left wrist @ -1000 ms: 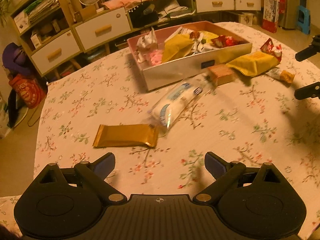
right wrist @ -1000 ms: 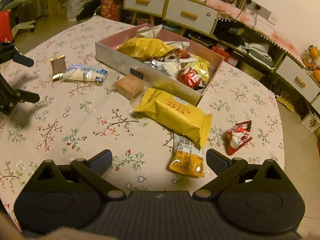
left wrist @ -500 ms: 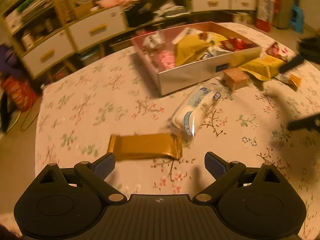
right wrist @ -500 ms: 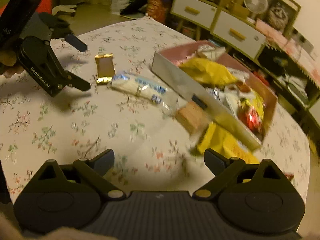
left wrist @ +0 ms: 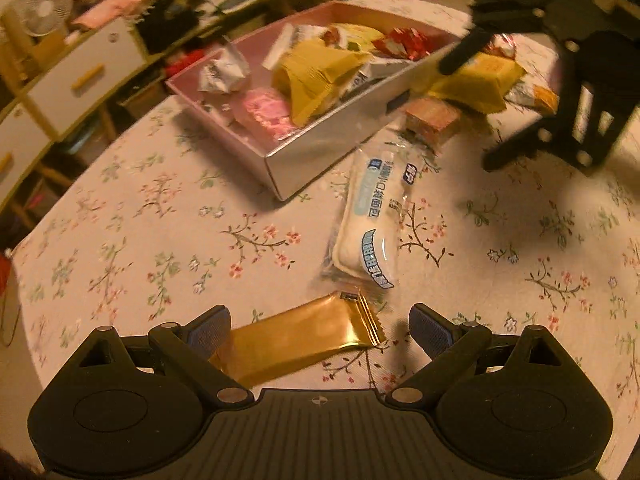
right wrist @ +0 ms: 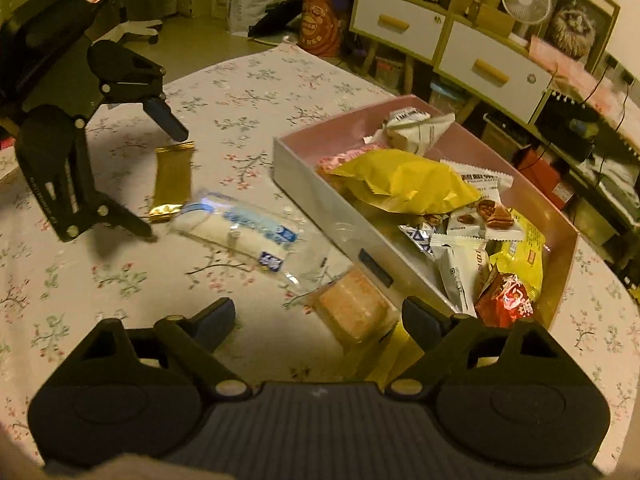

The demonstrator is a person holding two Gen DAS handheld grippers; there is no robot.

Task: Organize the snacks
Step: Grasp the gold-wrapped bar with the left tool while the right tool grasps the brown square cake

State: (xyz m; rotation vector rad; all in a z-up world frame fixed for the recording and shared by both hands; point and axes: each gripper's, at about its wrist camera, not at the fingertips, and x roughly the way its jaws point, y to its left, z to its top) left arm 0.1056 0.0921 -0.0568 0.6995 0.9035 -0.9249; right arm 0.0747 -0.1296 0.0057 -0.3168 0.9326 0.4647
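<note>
The left claw [left wrist: 320, 330] stands open low in its own view, its jaws spread to either side of a gold bar [left wrist: 298, 342] that lies flat on the floral cloth [left wrist: 140, 240]; the left pad [left wrist: 210, 330] is right at the bar's end, but whether it touches cannot be told, and the right pad is clear of it. Just above the bar, at frame centre, lies a white roll [left wrist: 372, 220] in clear wrap, and above that, in the upper middle, the pink box [left wrist: 320, 152] holds a heap of packets. The right claw [right wrist: 318, 320] is also open, its jaws having just been closing, with a small pink cake [right wrist: 354, 308] in clear wrap lying between them, nearer the right finger and not pressed by either pad. In that view the box [right wrist: 316, 196] fills the right half, a yellow bag [right wrist: 404, 180] on top of its pile, while the roll [right wrist: 240, 232] and bar [right wrist: 172, 178] lie left of centre under the left claw [right wrist: 160, 172].
</note>
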